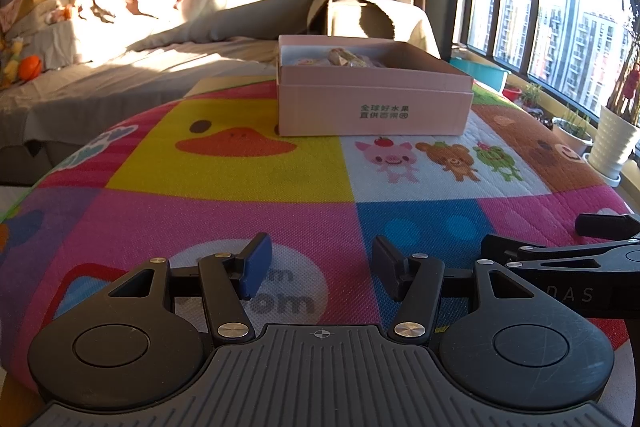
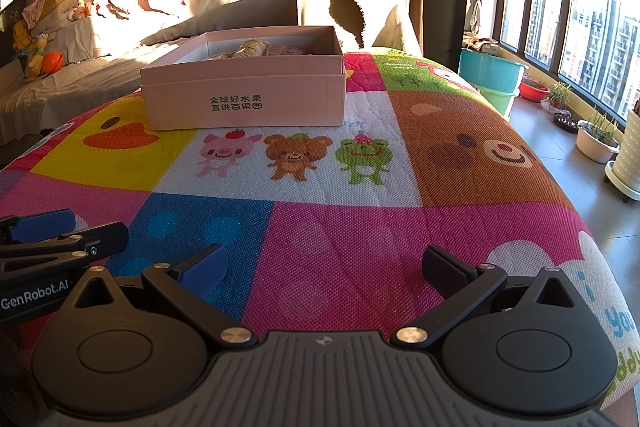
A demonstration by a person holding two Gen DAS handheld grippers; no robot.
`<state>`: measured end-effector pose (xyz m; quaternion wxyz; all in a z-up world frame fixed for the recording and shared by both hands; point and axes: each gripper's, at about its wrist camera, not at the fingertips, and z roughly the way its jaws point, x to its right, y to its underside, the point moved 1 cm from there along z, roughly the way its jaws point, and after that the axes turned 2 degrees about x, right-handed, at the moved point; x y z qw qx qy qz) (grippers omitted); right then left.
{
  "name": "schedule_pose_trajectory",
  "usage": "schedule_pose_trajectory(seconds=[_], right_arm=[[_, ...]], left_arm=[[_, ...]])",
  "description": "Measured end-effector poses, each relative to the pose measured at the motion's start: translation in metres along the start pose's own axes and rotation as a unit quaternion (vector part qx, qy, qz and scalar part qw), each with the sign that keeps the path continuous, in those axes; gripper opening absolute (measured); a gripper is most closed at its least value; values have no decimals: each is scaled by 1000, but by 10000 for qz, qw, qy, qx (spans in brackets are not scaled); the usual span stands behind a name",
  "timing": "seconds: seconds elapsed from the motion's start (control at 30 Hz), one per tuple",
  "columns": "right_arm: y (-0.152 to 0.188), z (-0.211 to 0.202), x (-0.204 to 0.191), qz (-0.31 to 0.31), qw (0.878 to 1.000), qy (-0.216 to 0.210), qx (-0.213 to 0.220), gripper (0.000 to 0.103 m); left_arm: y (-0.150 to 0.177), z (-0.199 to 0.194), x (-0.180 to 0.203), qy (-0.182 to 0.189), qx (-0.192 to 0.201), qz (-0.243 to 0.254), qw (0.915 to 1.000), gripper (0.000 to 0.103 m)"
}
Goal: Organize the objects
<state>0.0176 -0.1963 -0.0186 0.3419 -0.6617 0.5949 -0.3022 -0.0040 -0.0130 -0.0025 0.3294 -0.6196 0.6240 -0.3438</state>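
Observation:
A pink cardboard box [image 1: 374, 107] [image 2: 244, 103] with green print stands open on the far part of a colourful cartoon mat [image 1: 224, 187] [image 2: 340, 227]. Wrapped packets [image 1: 344, 58] [image 2: 252, 49] lie inside it. My left gripper [image 1: 320, 269] hovers open over the near pink and blue squares with nothing between its fingers. My right gripper [image 2: 324, 273] is open wider beside it, over the pink square, also with nothing in it. Each gripper shows at the edge of the other's view: the right gripper [image 1: 560, 259] and the left gripper [image 2: 52, 239].
A sofa [image 1: 160, 27] with cushions and toys runs along the far left. An orange ball [image 1: 31, 66] lies on it. Windows, plant pots [image 2: 598, 143] and teal tubs [image 2: 492, 75] stand at the right past the mat's edge.

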Motion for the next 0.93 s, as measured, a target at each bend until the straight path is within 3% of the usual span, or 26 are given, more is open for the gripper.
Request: schedule_pose_trajectory(seconds=[0.93], right_arm=[[0, 0, 0, 1, 10000, -1, 0, 103]], left_arm=[[0, -1, -5, 48, 16, -102, 9999, 60]])
